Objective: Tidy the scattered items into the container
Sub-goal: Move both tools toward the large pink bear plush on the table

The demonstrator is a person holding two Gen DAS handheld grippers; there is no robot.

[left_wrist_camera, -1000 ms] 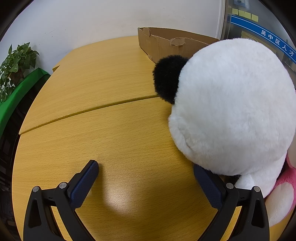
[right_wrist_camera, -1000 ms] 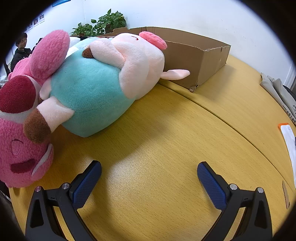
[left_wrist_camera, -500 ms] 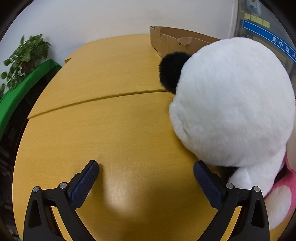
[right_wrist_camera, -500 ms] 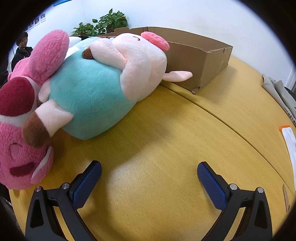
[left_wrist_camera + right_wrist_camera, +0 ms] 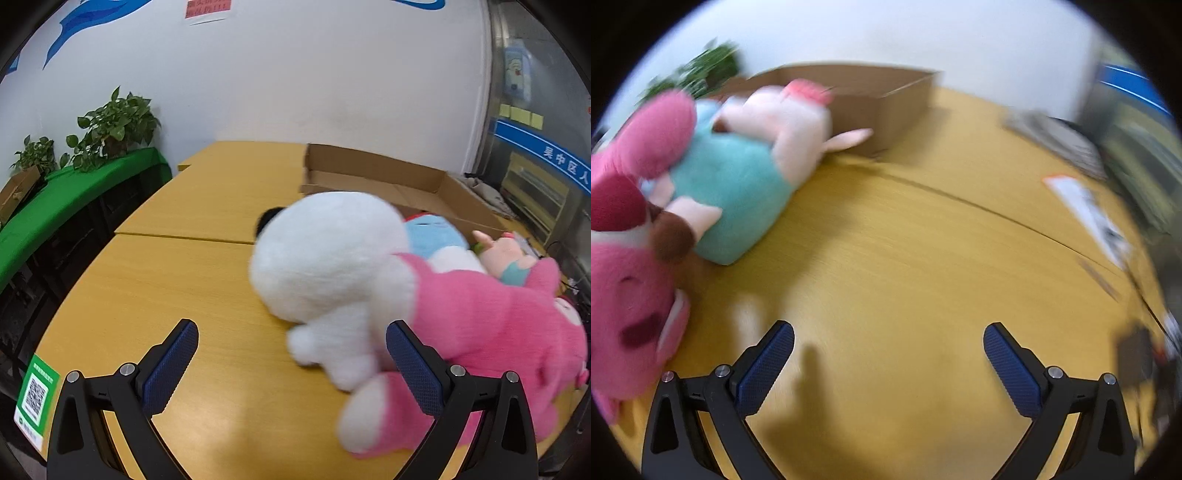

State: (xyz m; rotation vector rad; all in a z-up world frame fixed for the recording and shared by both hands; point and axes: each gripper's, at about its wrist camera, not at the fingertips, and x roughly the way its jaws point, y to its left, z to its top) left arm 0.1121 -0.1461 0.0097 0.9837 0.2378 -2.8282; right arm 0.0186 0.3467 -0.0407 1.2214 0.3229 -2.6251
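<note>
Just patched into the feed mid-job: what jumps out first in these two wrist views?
A heap of plush toys dominates: a big white panda lies on the wooden table just ahead of the open left gripper, with a bright pink plush draped against it. Behind them sits the open cardboard box. In the blurred right wrist view, a teal-bodied pig plush lies by the box, left of the open, empty right gripper.

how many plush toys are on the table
3, maybe more hidden: a white panda nearest the left gripper, a pink bear leaning on it, a teal pig by the cardboard box.
</note>
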